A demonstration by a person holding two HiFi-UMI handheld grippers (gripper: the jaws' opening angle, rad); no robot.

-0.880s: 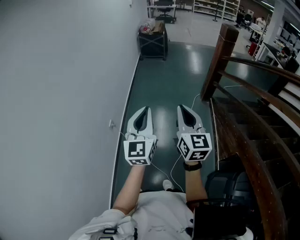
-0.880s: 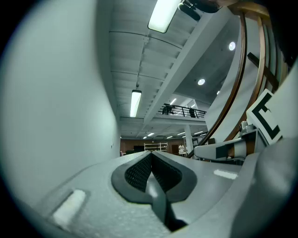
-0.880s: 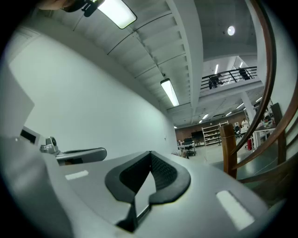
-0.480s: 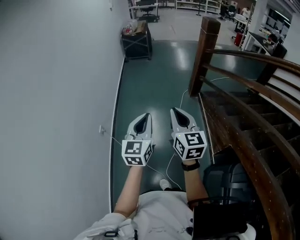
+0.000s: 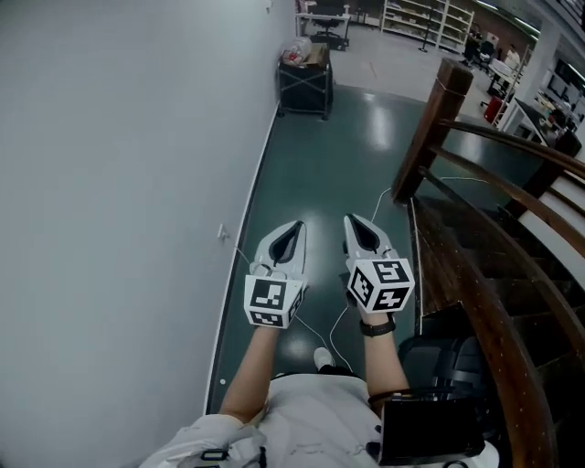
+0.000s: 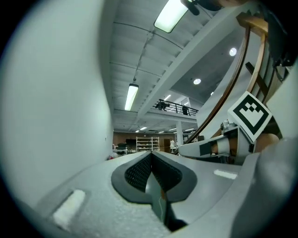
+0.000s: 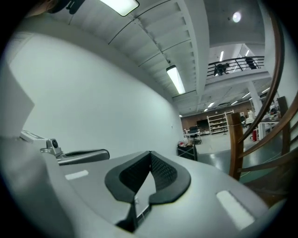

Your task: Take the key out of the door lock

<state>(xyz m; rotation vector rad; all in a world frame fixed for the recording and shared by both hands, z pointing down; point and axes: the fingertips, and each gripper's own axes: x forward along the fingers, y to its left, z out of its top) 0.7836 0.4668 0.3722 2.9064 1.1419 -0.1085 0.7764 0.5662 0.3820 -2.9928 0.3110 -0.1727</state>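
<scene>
Head view, nearest first: the person's white shirt fills the bottom edge, with both bare forearms reaching forward and a black band on the right wrist. The left gripper and right gripper are held side by side, near each other but apart, over the dark green floor, and both point about level down the corridor. Each carries its marker cube, left and right.

Left gripper view: jaws clenched, the black pads meeting at the tip, nothing between them. Right gripper view: the same, pads shut tip to tip and empty, with the left gripper showing at the left.

A thin white cable trails across the floor beneath the hands, and one white shoe shows beside it. A plain white wall runs along the left, with a small fitting low on it. The wooden stair rail curves along the right, ending at a newel post.

Farther off, a black cart stands against the wall with bags on top. Beyond it are pale shelving and an open hall.

Key and door lock: in none of the views.
</scene>
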